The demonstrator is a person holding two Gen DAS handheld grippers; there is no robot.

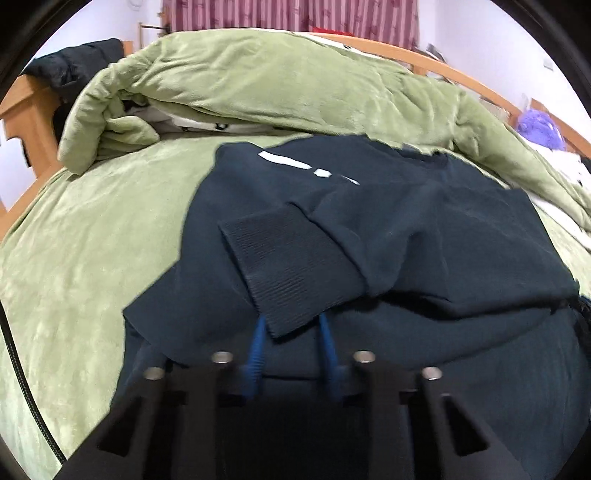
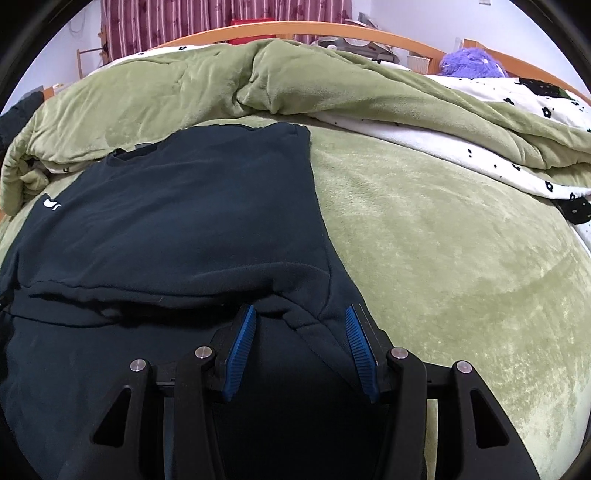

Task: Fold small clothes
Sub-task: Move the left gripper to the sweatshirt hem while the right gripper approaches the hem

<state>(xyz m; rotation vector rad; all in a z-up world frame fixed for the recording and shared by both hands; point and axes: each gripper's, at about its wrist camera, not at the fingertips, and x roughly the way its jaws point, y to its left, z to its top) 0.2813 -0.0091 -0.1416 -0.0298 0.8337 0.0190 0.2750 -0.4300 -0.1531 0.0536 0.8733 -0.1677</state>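
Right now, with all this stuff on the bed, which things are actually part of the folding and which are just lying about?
Part of the job:
- dark navy sweatshirt with its ribbed cuff
- left gripper, right gripper, both at the sweatshirt

Just lying about:
- rumpled green plush blanket
- white flower-print sheet
- purple fluffy toy
- black jacket
- striped maroon curtain

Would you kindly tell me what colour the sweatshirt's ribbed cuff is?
Dark navy, matching the rest of the sweatshirt; the ribbed cuff shows best in the left wrist view.
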